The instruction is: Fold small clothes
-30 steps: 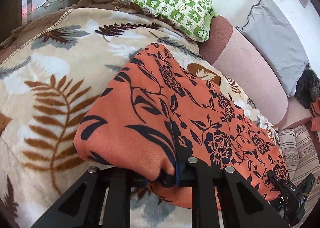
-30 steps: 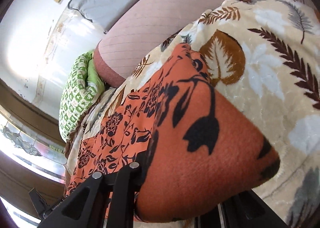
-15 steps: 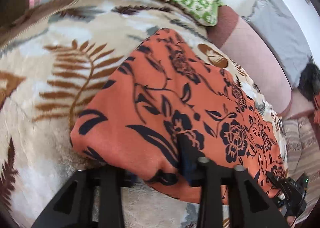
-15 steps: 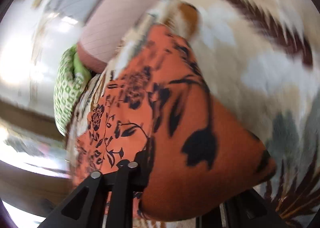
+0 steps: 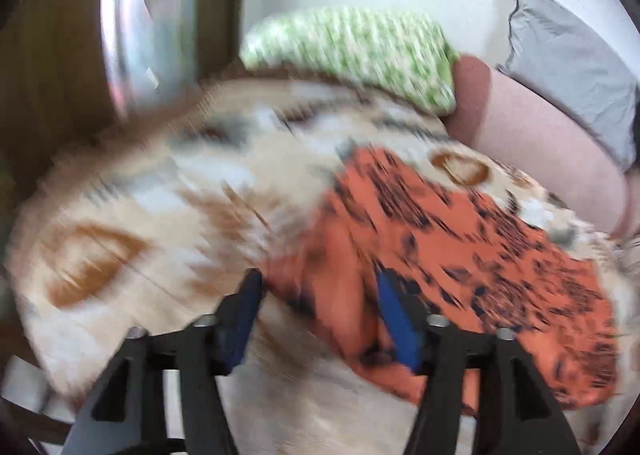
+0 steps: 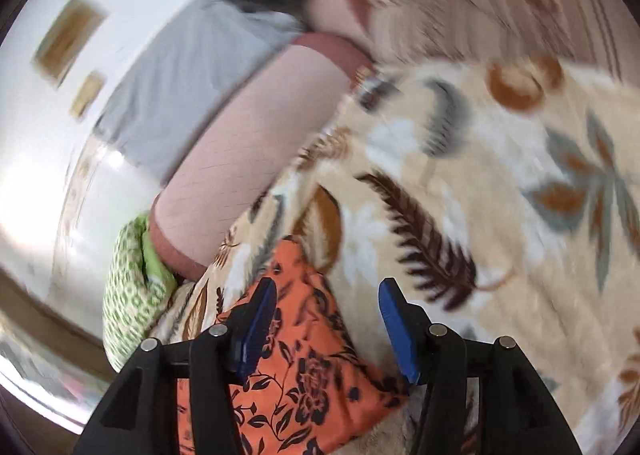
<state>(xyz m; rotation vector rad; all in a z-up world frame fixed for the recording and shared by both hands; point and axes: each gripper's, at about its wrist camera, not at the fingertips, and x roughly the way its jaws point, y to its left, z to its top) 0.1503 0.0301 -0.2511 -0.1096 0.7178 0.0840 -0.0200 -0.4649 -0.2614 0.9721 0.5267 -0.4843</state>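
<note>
Green pillow (image 5: 352, 55), pink bolster (image 5: 540, 143), leaf-print blanket (image 6: 500, 183)

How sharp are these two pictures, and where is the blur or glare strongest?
Left wrist view: heavy motion blur smears the leaf-print blanket and the green pillow; the orange cloth is streaked. Right wrist view: sharper near the fingers, blurred toward the top, with white glare on the wall at left.
</note>
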